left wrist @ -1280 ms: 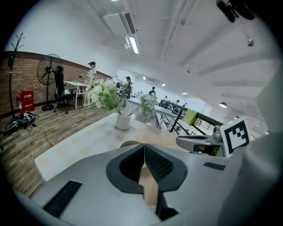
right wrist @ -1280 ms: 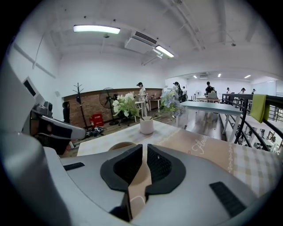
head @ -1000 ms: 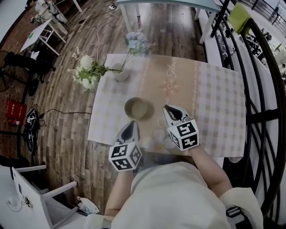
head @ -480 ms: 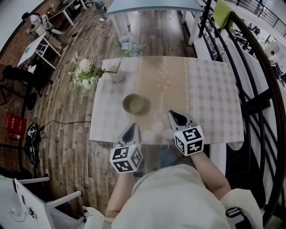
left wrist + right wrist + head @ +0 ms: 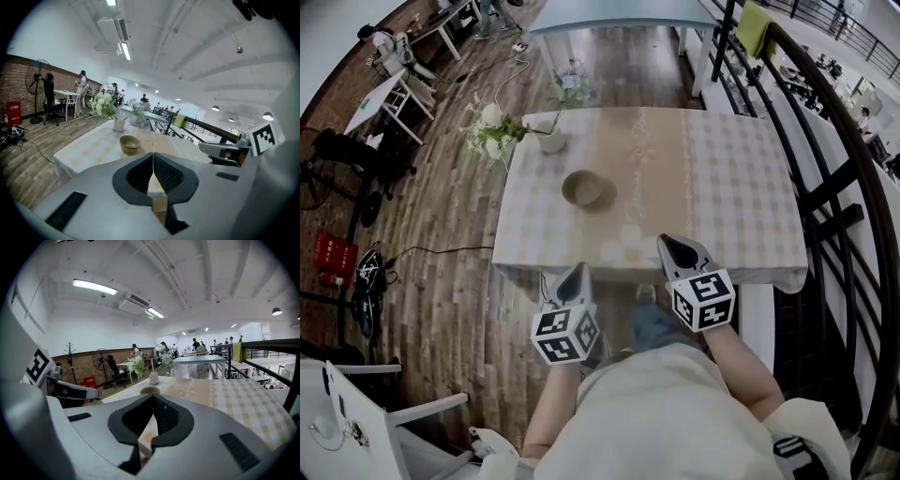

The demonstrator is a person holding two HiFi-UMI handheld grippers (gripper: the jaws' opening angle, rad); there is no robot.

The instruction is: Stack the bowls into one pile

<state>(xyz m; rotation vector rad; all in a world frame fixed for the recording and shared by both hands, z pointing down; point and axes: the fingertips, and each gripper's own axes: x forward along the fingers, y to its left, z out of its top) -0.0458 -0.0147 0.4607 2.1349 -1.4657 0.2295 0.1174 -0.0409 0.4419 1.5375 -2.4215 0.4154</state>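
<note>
A tan bowl pile (image 5: 584,189) stands on the checked tablecloth of the table (image 5: 741,187), left of its middle. It also shows in the left gripper view as a small bowl (image 5: 130,144) and in the right gripper view (image 5: 149,390) beyond the jaws. My left gripper (image 5: 577,274) hangs over the floor just short of the table's near edge, its jaws shut together on nothing (image 5: 153,157). The right gripper (image 5: 676,249) sits at the near edge, apart from the bowls, also shut and empty (image 5: 153,398).
A white vase (image 5: 550,141) with flowers (image 5: 492,131) stands at the table's far left corner. A black railing (image 5: 830,178) runs along the right side. Another table (image 5: 619,11) stands beyond, and wooden floor (image 5: 441,244) lies to the left.
Both grippers have drawn back toward the person, from over the tablecloth near the bowls to the table's near edge. The bowl pile has stayed in place.
</note>
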